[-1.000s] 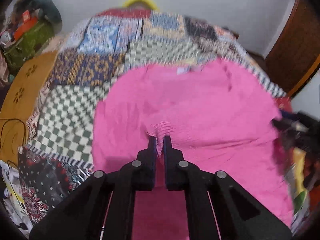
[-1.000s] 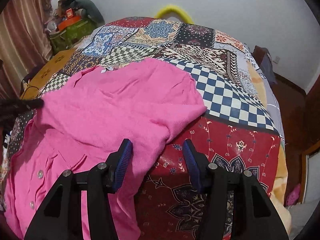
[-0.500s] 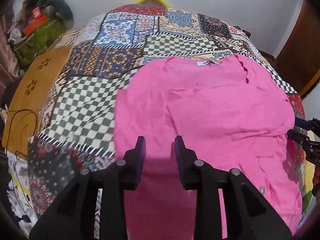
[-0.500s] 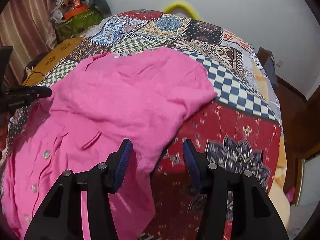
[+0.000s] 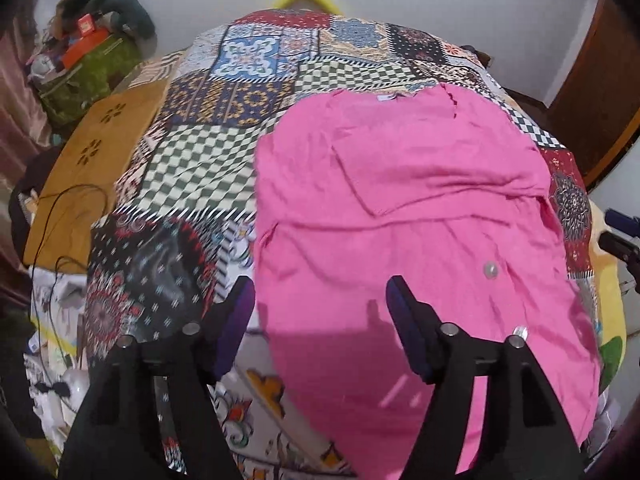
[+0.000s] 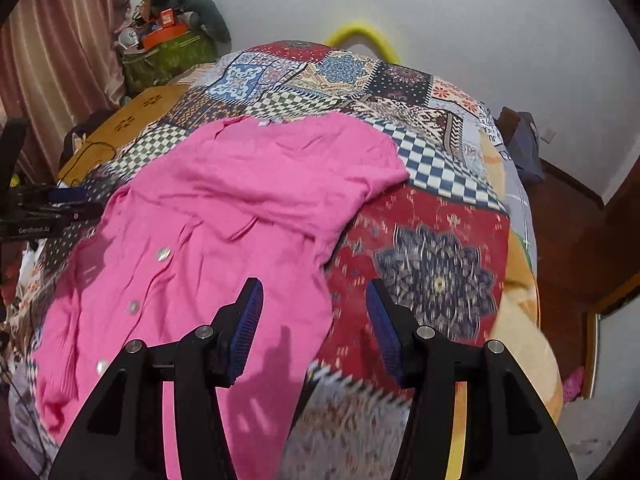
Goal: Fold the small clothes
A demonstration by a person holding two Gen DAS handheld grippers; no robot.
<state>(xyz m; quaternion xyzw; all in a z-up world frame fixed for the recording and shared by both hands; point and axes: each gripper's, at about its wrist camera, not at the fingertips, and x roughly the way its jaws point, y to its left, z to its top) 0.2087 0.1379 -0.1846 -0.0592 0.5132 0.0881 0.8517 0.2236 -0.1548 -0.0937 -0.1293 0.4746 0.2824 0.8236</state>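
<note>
Lying flat on the patchwork quilt [image 5: 224, 168], the pink shirt [image 5: 400, 208] spreads out ahead of both claws, its buttons [image 6: 163, 254] face up and one sleeve apparently already turned in across the chest. The left gripper [image 5: 320, 304] hangs with its jaws wide, empty, the shirt's near left edge just ahead of and between its fingers. The right gripper [image 6: 314, 312] is equally wide and holds nothing; the shirt's right hem edge sits just ahead of its left finger, with bare quilt ahead of the right one. The cloth looks thin, light and limp, so it will probably sag and crease wherever it is lifted. A pinch at the edge or corner of the hem, gathering both layers, seems the safest hold; the buttons are best avoided.
</note>
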